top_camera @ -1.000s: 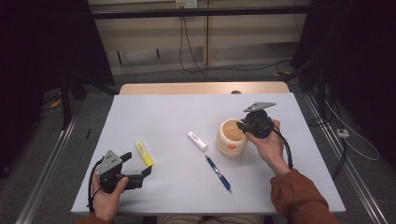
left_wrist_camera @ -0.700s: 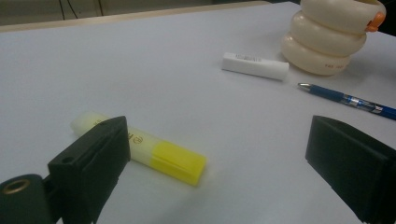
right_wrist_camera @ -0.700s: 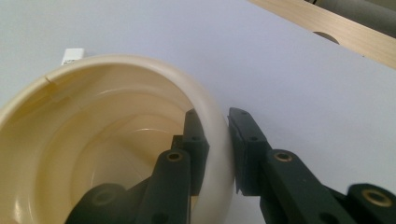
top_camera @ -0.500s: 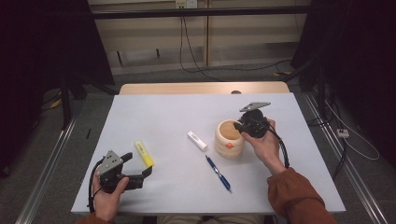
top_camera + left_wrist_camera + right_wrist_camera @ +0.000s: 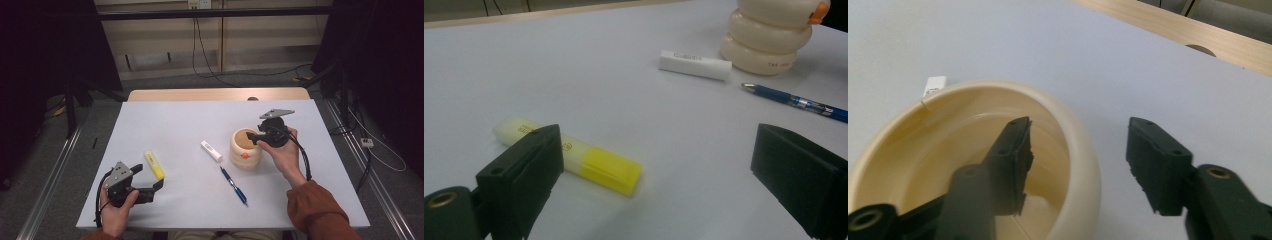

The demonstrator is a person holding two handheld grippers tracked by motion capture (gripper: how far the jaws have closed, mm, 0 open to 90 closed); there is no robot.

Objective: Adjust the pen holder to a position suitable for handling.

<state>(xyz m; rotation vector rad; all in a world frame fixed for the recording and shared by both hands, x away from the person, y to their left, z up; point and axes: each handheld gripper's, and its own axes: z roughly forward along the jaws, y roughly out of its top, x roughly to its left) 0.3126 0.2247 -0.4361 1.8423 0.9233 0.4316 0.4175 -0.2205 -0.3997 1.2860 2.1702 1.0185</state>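
One cream ribbed pot (image 5: 246, 148), built like three stacked rings with a small orange tab on its side, stands upright on the white surface (image 5: 180, 125), right of centre. The right claw (image 5: 1075, 165) straddles its rim: one jaw hangs inside the bowl, the other outside the wall, and neither pad presses on the rim. Its jaws have just been opening and now stand about half apart, with the pot's wall between them but not gripped. In the high view this right claw (image 5: 254, 137) sits at the pot's right edge, held in the person's right hand (image 5: 282, 152). Just left of the pot lies one white cap-like stick (image 5: 211, 151), and near its front lies one blue pen (image 5: 233, 178), pointing away from the person. Well apart, toward the left, lies one yellow highlighter (image 5: 154, 165). The left claw (image 5: 159, 184), one of two in all, rests low over the surface near the highlighter, jaws wide apart and holding nothing; the highlighter (image 5: 569, 161) lies ahead of its left jaw.
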